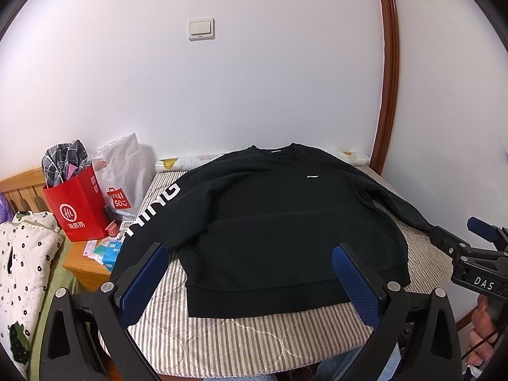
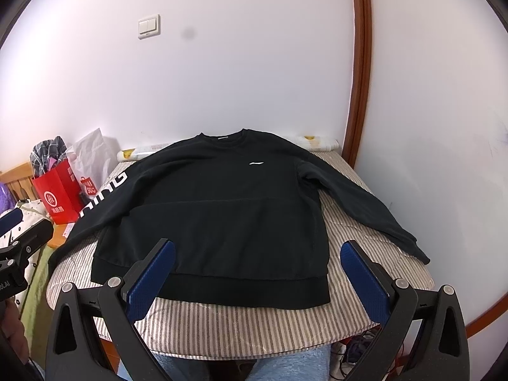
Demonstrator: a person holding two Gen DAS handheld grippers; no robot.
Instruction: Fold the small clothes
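Black sweatshirt (image 2: pixel 222 216) lies flat on striped pad (image 2: pixel 254 327), collar toward far edge, hem near. Left gripper (image 1: pixel 250 250) and right gripper (image 2: pixel 257 247): jaws wide, empty.

Both wrist views looked forward from the near edge, side by side, sharing the black sweatshirt (image 1: pixel 273 222) (image 2: pixel 219 209) and back wall (image 1: pixel 254 89) (image 2: pixel 241 79).

White bag (image 1: pixel 122 174) reads "MINISO"; sweatshirt sleeve (image 1: pixel 152 209) "NING".
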